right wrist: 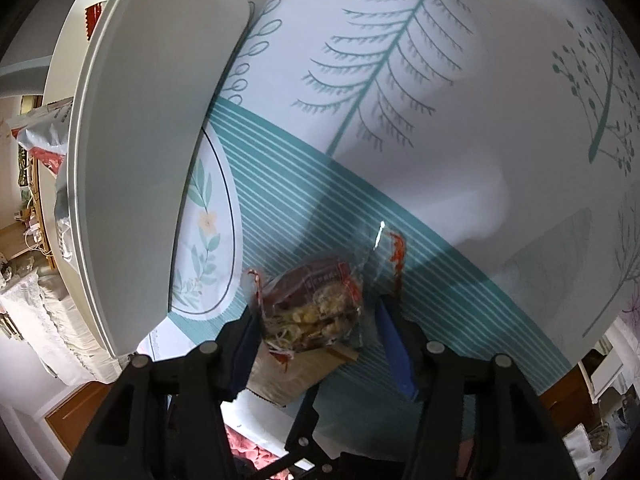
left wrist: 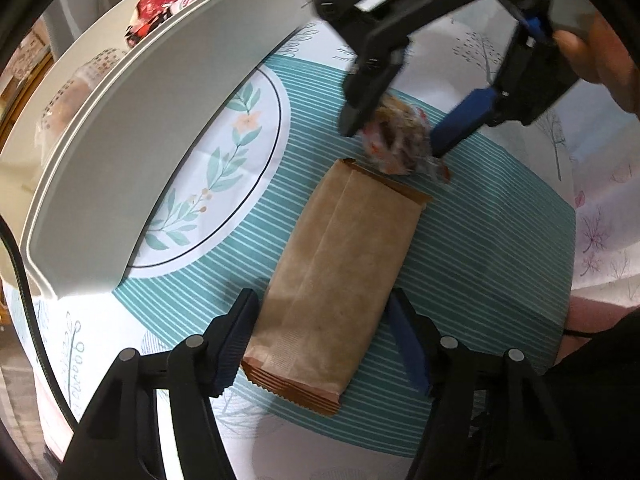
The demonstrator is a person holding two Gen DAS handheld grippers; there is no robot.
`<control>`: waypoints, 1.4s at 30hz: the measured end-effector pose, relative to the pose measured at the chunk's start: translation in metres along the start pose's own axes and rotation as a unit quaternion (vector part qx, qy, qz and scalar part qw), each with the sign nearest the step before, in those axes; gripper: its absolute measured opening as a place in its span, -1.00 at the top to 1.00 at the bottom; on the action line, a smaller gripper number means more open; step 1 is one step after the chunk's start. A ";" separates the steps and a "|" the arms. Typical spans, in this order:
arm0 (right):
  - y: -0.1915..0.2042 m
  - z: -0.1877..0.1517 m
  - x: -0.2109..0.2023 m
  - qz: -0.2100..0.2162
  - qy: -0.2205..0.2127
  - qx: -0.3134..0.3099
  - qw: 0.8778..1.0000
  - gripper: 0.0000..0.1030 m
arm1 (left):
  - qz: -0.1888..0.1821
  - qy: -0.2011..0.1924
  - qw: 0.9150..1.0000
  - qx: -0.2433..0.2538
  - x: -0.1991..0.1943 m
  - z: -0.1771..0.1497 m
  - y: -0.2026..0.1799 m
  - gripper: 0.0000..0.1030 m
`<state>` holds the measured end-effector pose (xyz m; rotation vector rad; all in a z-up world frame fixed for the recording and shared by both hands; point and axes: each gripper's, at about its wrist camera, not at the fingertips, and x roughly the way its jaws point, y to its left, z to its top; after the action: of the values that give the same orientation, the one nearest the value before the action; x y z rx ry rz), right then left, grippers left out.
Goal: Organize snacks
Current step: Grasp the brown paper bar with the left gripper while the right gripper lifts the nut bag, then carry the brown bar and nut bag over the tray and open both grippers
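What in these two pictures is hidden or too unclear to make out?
- White bin contents: left wrist view, its wall hides most packets.
- Clear snack packet: blurred there; label unreadable in right wrist view.
- Brown packet: right wrist view, mostly behind the right hand-held gripper.

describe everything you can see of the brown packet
The brown packet is a long, flat, kraft-paper-look wrapper with a centre seam running its length and darker, crimped, zigzag-cut ends. It looks sealed and lies flat on the teal striped part of the tablecloth, beside the white bin. The left gripper has its open jaws either side of its near end, the left finger at its edge. Its far end sits under the clear snack bag held in the right gripper.
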<state>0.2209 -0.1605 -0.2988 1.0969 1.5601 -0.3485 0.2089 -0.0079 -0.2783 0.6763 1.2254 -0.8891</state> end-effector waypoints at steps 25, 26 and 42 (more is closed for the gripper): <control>-0.018 -0.084 -0.009 -0.007 0.032 0.000 0.999 0.02 | 0.019 -0.036 0.982 -0.182 -0.077 -0.071 0.008 -0.04; -0.013 -0.088 -0.010 -0.007 0.032 -0.009 0.999 0.02 | 0.020 -0.040 0.981 -0.191 -0.083 -0.072 0.011 -0.04; 0.034 -0.093 -0.066 -0.011 -0.020 -0.132 0.991 0.02 | -0.004 -0.128 0.947 -0.293 -0.184 -0.047 0.059 -0.05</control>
<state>0.1856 -0.1057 -0.1998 0.8633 1.5338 -0.1709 0.2192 0.0997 -0.1107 0.0727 1.1740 -0.5513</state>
